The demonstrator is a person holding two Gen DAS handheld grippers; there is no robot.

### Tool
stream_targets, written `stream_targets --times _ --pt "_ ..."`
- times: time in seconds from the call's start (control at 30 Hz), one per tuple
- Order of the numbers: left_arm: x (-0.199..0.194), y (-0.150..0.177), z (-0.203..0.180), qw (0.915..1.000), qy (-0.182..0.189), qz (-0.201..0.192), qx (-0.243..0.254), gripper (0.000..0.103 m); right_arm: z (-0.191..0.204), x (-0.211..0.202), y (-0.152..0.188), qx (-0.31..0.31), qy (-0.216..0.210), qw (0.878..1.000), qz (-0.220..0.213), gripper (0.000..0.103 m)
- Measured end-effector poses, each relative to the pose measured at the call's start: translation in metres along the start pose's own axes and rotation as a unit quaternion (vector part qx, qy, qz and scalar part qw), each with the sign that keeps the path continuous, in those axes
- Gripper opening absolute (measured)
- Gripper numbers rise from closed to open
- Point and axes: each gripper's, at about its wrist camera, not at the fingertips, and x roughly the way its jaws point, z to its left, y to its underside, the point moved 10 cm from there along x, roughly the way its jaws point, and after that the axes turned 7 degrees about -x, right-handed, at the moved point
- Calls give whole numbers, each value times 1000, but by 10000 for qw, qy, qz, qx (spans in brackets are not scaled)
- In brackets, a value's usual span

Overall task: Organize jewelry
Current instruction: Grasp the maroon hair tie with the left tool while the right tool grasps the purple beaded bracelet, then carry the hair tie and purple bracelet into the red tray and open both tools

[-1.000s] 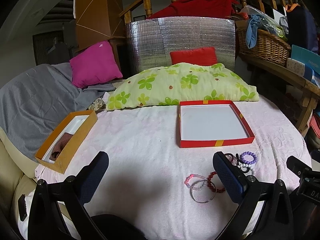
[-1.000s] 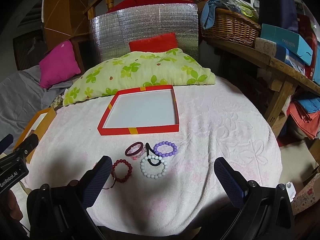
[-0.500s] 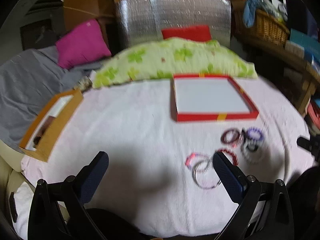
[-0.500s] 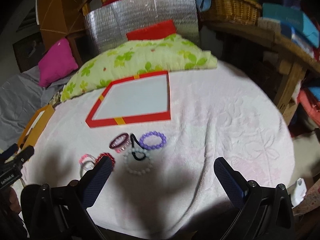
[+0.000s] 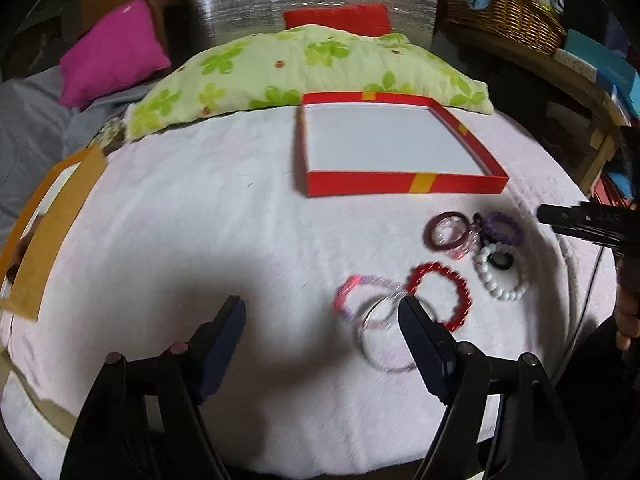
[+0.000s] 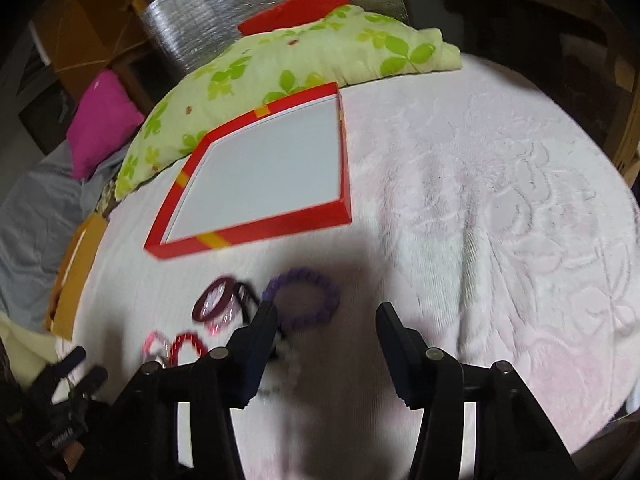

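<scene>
Several bracelets lie on the white cloth in front of a shallow red box [image 5: 404,182] with a white floor. In the left wrist view I see a red bead bracelet [image 5: 438,294], a clear bangle [image 5: 384,336], a white bead bracelet [image 5: 500,274], a dark red bangle [image 5: 448,231] and a purple bead bracelet [image 5: 504,227]. My left gripper [image 5: 322,314] is open and empty, its right finger over the clear bangle. My right gripper [image 6: 326,312] is open and empty, low over the purple bracelet [image 6: 304,298], near the red box [image 6: 256,234].
An orange box [image 5: 48,216] lies at the cloth's left edge. A green flowered pillow [image 5: 304,68] lies behind the red box, with a pink cushion [image 5: 112,52] to the left. A wicker basket [image 5: 508,16] and shelves stand at the right.
Both grippers have moved forward and down toward the bracelets. Their fingers have narrowed but stay open. The right gripper has tilted and now hovers over the purple bracelet.
</scene>
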Motion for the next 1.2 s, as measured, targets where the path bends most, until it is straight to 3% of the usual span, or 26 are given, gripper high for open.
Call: stream_targets --times 0.13,0.23,0.3,0.33,0.37,0.67,0.73,0.87,0.93,1.2 --pt "14 -15 -23 9995 30 40 316 79 0 21 -7 8 -47 9996 261 41" --pt "27 -20 -47 9985 282 192 419 79 3 37 -6 -129 17 9987 502 39" --pt "36 -21 -58 9978 377 296 457 79 5 47 -2 -217 50 9974 679 29" --pt "39 -22 -62 9975 397 326 485 79 4 52 0 -285 131 9966 759 16" --pt "45 -22 -67 9970 415 381 536 79 3 54 0 -352 227 9963 756 12" --pt "75 -26 -100 9936 588 611 752 79 -10 44 -18 -79 127 9990 416 11" --pt "82 -25 -105 9925 627 691 792 63 -12 40 -20 -16 121 9993 367 11" --pt "94 -22 -111 9909 650 815 847 55 -17 37 -24 171 74 9994 305 11" --pt "96 -24 -112 9910 646 815 840 38 -16 34 -25 177 59 9995 271 11" --pt "92 -37 -96 9927 670 531 846 18 -13 28 -28 156 -22 9998 96 11"
